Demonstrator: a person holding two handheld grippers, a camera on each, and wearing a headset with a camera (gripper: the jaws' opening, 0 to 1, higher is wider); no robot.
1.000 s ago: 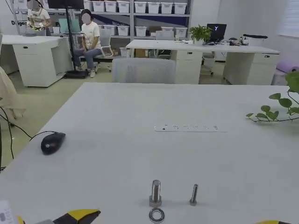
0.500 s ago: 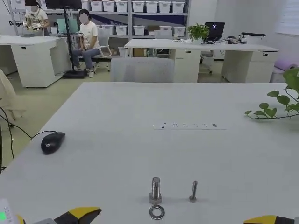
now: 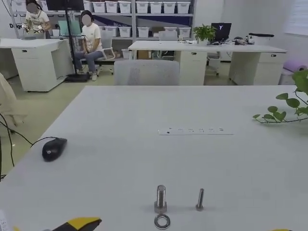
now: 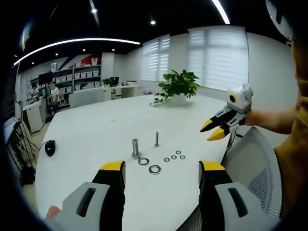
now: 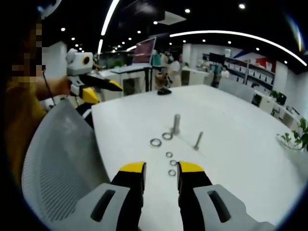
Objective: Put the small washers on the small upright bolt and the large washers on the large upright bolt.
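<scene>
Washers, small steel rings (image 5: pixel 173 163) and large steel rings (image 5: pixel 155 142), are laid near thick steel bolt (image 5: pixel 176 123) and thin steel bolt (image 5: pixel 198 140). Left gripper (image 4: pixel 162 167) is spread wide, right gripper (image 5: pixel 161 168) slightly parted, both empty. Thin steel bolt may be toppled if brushed.

Left tongs (image 4: pixel 162 167) agape; washers (image 4: pixel 143 161) beside two upright bolts (image 4: pixel 135 147)

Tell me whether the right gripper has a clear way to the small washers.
Probably yes. The right gripper, jaws open, points at the small washers, lying flat on bare table just ahead. Nothing stands between; the small bolt is beyond them, the left gripper off to one side.
</scene>
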